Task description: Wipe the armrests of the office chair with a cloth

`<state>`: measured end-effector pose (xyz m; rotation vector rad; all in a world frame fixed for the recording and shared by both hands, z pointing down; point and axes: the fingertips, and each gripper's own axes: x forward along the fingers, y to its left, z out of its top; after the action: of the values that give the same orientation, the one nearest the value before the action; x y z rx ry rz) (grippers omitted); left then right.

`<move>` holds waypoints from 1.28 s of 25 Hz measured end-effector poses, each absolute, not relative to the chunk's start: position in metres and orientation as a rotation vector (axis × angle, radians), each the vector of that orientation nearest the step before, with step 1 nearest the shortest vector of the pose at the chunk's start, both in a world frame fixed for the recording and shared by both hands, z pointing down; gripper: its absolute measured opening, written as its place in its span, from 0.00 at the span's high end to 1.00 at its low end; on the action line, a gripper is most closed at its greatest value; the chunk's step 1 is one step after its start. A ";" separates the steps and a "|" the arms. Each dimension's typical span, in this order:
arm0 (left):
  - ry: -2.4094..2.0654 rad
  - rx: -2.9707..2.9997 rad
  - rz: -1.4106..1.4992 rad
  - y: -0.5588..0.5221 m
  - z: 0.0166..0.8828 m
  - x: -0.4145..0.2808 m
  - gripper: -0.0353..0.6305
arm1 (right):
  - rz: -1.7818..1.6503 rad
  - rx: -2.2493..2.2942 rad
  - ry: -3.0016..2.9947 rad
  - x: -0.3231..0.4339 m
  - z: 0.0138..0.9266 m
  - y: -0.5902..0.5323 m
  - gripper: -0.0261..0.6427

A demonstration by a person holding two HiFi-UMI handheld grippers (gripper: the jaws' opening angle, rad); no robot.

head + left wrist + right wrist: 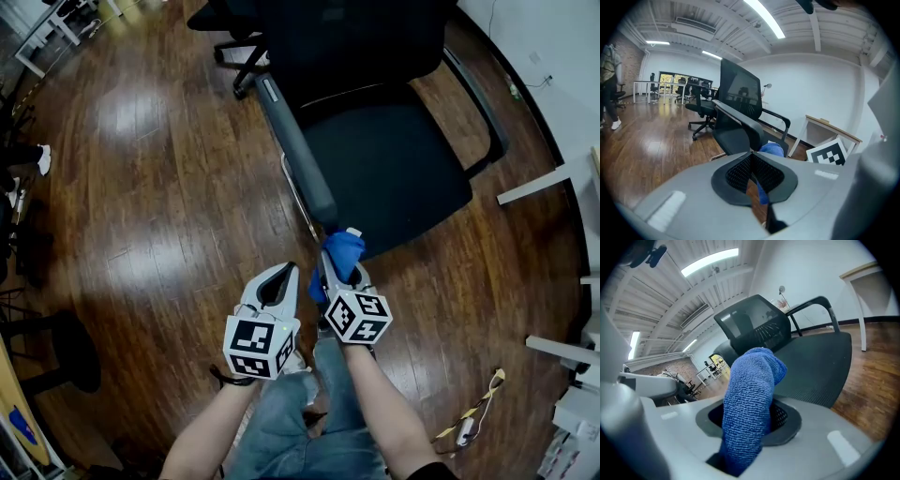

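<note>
L gripper [284,272]: jaws pressed together, nothing between them; held just beside R gripper, above wood floor [141,197].
R gripper [751,414]: jaws clamped on blue cloth [344,251]; cloth is bunched and sticks up past the tips.
Cloth pos.: seen at front end of near armrest [298,150]; contact can't be told.
Office chair [394,178]: black, seat bare; far armrest [480,105] is well apart from both grippers.

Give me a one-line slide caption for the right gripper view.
Right claw shut on a blue cloth, aimed across the black office chair seat toward its far armrest.
</note>
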<state>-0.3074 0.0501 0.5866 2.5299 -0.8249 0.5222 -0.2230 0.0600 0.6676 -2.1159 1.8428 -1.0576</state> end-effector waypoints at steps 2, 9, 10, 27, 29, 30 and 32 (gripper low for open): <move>-0.822 2.531 0.515 0.049 0.577 -0.308 0.94 | -1.029 -2.113 1.847 -0.223 0.650 0.059 0.76; -0.804 2.552 0.495 0.050 0.554 -0.306 0.94 | -0.962 -2.129 1.867 -0.221 0.612 0.057 0.76; -0.808 2.557 0.490 0.050 0.549 -0.305 0.94 | -0.956 -2.132 1.873 -0.221 0.607 0.058 0.76; -0.800 2.665 0.220 0.124 0.359 -0.320 0.94 | -0.493 -2.240 2.062 -0.255 0.356 0.141 0.75; -0.800 2.686 0.170 0.134 0.335 -0.324 0.94 | -0.417 -2.266 2.064 -0.259 0.329 0.150 0.75; -0.799 2.693 0.147 0.137 0.324 -0.325 0.94 | -0.383 -2.279 2.060 -0.261 0.317 0.154 0.75; -0.801 2.702 0.108 0.140 0.306 -0.327 0.94 | -0.328 -2.298 2.054 -0.265 0.298 0.159 0.75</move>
<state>-0.3270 0.1399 0.3056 2.7025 -0.8006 0.1079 -0.2653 0.1588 0.2982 -2.2976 2.0537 -0.3281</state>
